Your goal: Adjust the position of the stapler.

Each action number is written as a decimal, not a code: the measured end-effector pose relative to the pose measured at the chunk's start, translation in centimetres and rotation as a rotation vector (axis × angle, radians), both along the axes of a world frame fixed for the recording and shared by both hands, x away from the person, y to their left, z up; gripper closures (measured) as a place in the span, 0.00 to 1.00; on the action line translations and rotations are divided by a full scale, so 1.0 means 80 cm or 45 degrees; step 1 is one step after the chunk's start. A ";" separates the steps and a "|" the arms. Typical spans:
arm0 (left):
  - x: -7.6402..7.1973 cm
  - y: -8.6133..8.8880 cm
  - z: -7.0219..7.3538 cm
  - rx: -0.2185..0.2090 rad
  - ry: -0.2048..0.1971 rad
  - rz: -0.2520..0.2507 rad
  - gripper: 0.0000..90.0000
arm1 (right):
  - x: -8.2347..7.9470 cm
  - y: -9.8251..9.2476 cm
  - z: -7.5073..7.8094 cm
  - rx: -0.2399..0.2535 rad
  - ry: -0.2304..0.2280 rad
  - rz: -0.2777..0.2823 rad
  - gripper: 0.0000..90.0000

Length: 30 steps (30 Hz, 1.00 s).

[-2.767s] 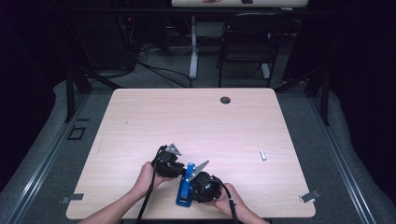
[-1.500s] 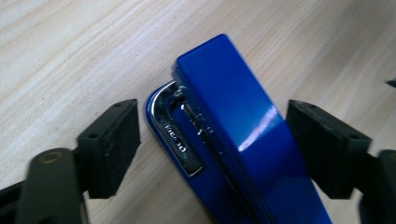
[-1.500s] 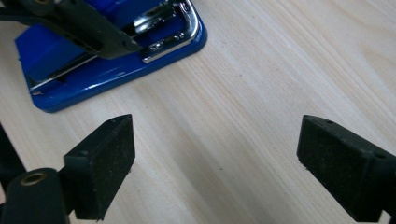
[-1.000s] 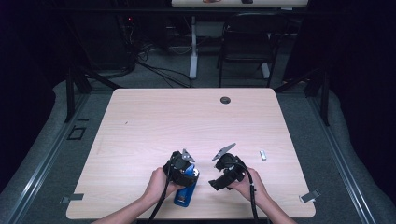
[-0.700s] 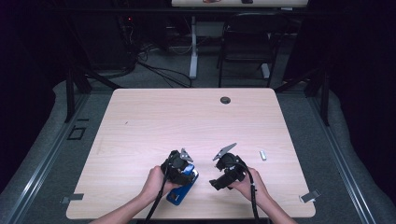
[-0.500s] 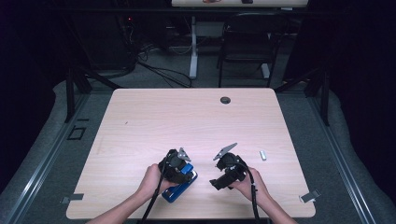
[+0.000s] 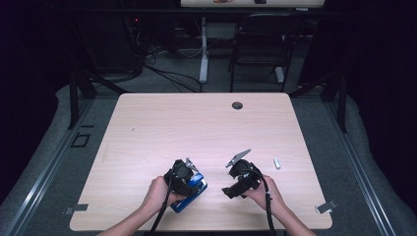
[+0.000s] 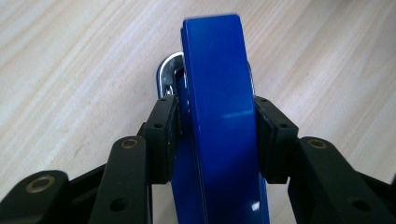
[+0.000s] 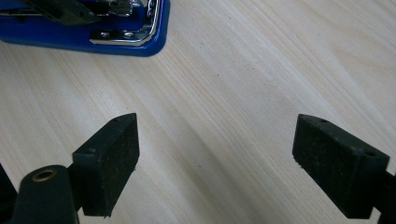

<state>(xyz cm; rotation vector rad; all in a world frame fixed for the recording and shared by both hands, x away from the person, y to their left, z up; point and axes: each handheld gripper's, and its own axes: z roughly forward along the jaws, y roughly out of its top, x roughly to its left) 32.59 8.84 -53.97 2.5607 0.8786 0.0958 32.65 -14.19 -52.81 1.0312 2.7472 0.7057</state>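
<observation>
Stapler [image 8: 219, 116] clamped between the left gripper [image 8: 215, 133] pads, blue body upright on edge over the wooden table [image 7: 196, 128].
Left jaws have just eased slightly wider yet press both its flanks, metal hinge showing past the tips. Right gripper [image 9: 231, 161] jaws stand wide apart, nothing between them; the stapler lies beyond their left pad.

Around the worktop [image 7: 162, 128]
We see a small white object [image 7: 277, 163] near its right edge, a dark round grommet [image 7: 237, 105] at the far edge, and a chair [image 7: 255, 54] beyond.
</observation>
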 end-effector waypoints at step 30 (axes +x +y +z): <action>0.000 -0.001 0.022 -0.029 -0.216 -0.434 0.74 | 0.003 -0.005 0.000 -0.001 0.006 -0.005 0.20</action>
